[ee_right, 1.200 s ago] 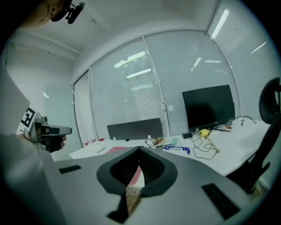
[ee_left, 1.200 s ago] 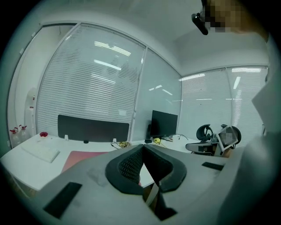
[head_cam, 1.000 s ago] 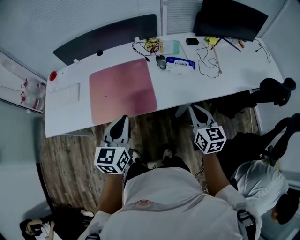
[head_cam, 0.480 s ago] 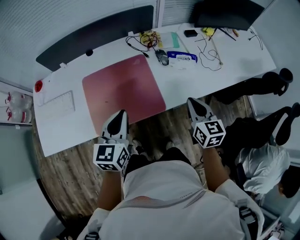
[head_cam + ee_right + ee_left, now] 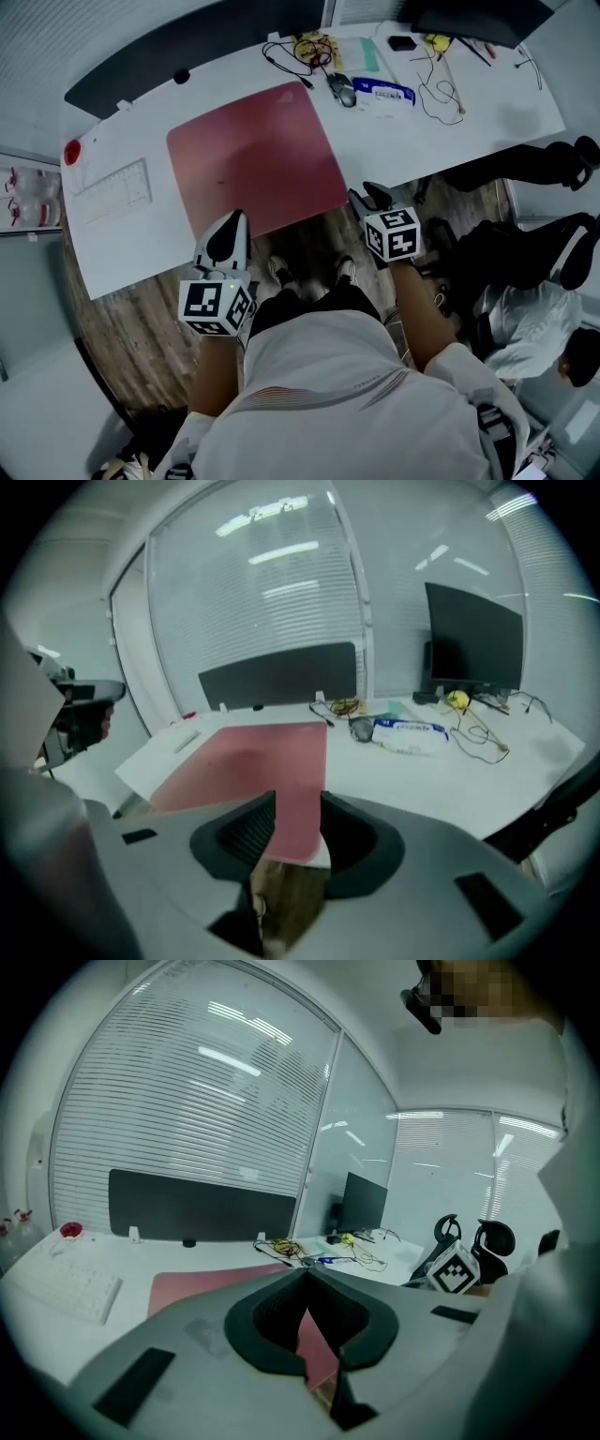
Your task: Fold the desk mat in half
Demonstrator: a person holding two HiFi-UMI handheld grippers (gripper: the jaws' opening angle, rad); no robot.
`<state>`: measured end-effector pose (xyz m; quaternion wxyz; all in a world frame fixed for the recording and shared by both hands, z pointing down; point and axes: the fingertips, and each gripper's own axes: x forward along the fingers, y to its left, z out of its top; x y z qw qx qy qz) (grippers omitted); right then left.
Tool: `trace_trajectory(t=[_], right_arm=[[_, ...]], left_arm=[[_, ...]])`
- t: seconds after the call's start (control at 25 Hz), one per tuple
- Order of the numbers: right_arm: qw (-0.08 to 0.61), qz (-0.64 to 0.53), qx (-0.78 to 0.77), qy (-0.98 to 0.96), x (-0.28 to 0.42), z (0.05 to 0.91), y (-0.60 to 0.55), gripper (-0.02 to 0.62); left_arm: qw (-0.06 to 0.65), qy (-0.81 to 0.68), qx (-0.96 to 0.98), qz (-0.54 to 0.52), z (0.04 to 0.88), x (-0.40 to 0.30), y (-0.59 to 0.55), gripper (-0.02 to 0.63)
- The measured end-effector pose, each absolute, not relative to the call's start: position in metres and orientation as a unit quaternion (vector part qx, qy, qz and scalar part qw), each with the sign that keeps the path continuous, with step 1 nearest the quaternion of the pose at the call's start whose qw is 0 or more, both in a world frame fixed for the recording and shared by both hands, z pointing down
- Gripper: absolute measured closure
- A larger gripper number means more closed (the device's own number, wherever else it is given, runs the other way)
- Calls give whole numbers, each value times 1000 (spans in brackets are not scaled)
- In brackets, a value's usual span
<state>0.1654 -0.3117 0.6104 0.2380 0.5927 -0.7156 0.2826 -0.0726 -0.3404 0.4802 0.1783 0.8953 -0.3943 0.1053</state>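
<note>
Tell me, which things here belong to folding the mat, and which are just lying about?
For the job: pink desk mat; left gripper, jaws together; right gripper, jaws just been opening, aimed at the mat's near corner, nothing gripped.
Lying about: keyboard, mouse, tangled cables, blue-and-white packet, monitor, small red object.

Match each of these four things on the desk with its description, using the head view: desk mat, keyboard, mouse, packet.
Things:
1. desk mat
2. keyboard
3. mouse
4. packet

Descriptions:
A. white, to the left of the mat
B. blue and white, just right of the mouse
C. pink, lying flat and unfolded
D. dark, by the mat's far right corner

Pairs: 1-C; 2-A; 3-D; 4-B
</note>
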Motion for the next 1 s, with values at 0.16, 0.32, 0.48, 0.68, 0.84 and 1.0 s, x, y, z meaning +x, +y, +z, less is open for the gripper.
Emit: trace_trajectory(t=[0.16, 0.32, 0.48, 0.68, 0.84, 1.0], right_arm=[[285, 330, 569, -697, 158, 676, -306, 372], [296, 363, 568, -677, 158, 717, -303, 370], [306, 374, 574, -661, 158, 736, -306, 380], [294, 367, 597, -650, 157, 737, -306, 406], [282, 378, 587, -658, 149, 736, -306, 492], [280, 354, 588, -671, 145, 722, -306, 513]], left_arm=[[195, -401, 887, 124, 496, -76, -329, 594], [207, -408, 878, 139, 509, -82, -320, 594], [212, -412, 874, 148, 517, -87, -317, 594], [220, -411, 873, 146, 521, -89, -319, 594], [217, -406, 876, 144, 517, -88, -321, 594], [214, -406, 877, 141, 511, -89, -322, 594]])
